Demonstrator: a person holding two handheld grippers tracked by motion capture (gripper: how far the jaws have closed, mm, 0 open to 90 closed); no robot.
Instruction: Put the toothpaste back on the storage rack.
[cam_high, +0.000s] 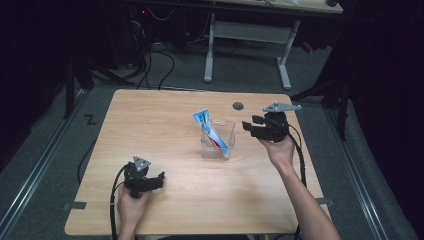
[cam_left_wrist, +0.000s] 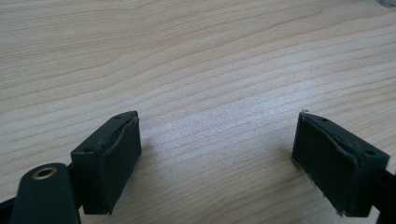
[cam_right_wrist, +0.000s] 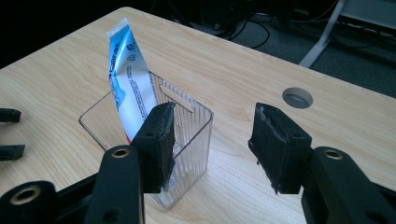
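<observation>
Toothpaste tube (cam_high: 210, 131) leaning tilted in clear plastic container (cam_high: 224, 131), mid tabletop (cam_high: 150, 125). My right tongs (cam_high: 248, 126) just beside container, jaws apart, empty. My left tongs (cam_high: 161, 178) well apart, near front edge, jaws apart.

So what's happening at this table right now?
A person holds a claw in each hand over a wooden table. A blue-and-white tube stands tilted inside a clear plastic container, its crimped end sticking out above the rim. The right claw is open beside the container, holding nothing. The left claw is open too, low over bare wood near the table's front edge.
</observation>
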